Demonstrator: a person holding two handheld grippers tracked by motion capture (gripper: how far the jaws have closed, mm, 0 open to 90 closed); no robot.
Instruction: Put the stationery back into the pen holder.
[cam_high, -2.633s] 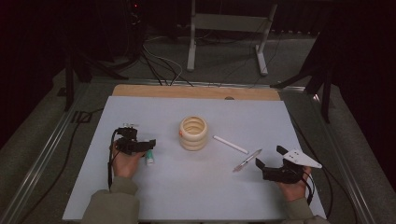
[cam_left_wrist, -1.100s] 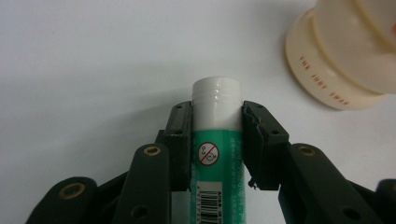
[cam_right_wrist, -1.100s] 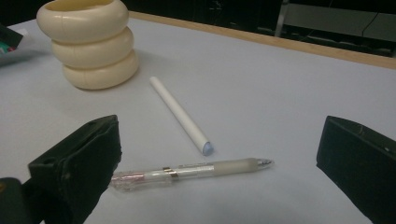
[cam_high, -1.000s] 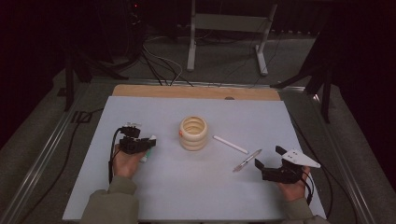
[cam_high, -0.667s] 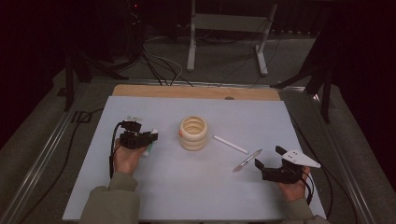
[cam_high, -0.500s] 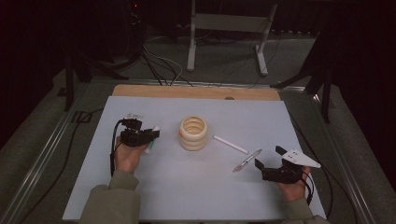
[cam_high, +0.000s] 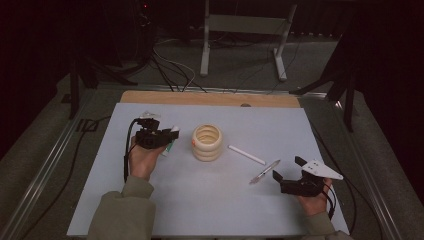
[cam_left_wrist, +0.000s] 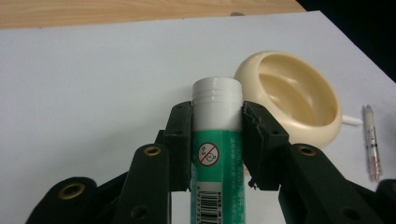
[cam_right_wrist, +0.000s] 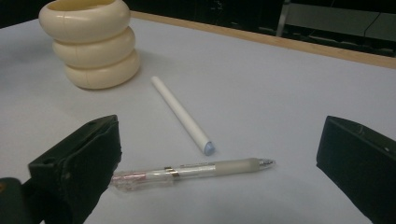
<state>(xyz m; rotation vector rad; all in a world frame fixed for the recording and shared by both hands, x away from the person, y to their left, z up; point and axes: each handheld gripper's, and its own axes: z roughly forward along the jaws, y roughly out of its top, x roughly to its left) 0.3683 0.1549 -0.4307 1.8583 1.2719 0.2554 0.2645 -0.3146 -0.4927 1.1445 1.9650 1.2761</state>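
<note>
Your left tongs (cam_left_wrist: 217, 140) clamped the glue stick (cam_left_wrist: 217, 154) just below its cap, beside the holder (cam_left_wrist: 292, 105). Light, rigid, slick; hold mid-body. Your right tongs (cam_right_wrist: 219, 172) stood open around the pen (cam_right_wrist: 196, 171).

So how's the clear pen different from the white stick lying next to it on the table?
The clear pen has a see-through barrel with a frosted grip and a pointed metal tip; the white stick is plain, opaque and smooth, with a blunt bluish end. The pen lies nearer the right gripper, between its open jaws; the stick lies farther off, toward the cream holder. Both lie flat and untouched.
</note>
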